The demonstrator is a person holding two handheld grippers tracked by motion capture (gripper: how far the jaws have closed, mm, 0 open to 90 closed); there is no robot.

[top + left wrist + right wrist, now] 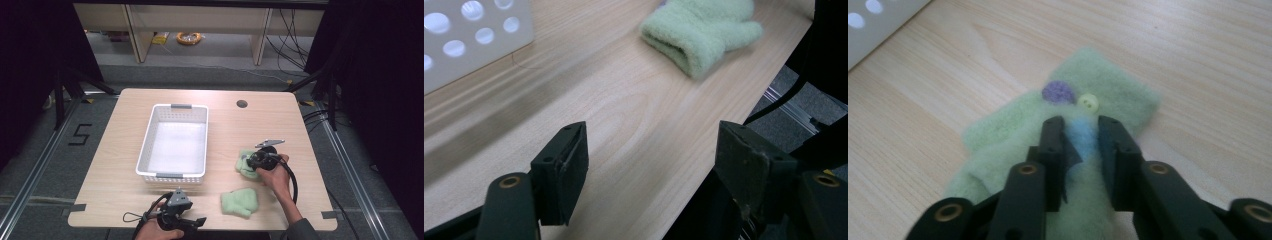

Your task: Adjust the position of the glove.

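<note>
Two pale green fleece mittens lie on the wooden table. One mitten (243,171) (998,140) carries a purple dot, a yellow button and a blue patch. My right gripper (251,161) (1082,135) points down onto it, jaws pinched on a fold at the blue patch. The second mitten (240,202) (699,30) lies flat near the table's front edge, untouched. My left gripper (200,221) (654,160) hovers low at the front edge, left of that mitten, open with nothing between its jaws.
A white perforated basket (145,150) (474,40) stands left of centre with nothing in it; its corner (873,25) shows in the right gripper view. A round cable hole (242,104) sits at the back right. Bare wood lies between basket and mittens.
</note>
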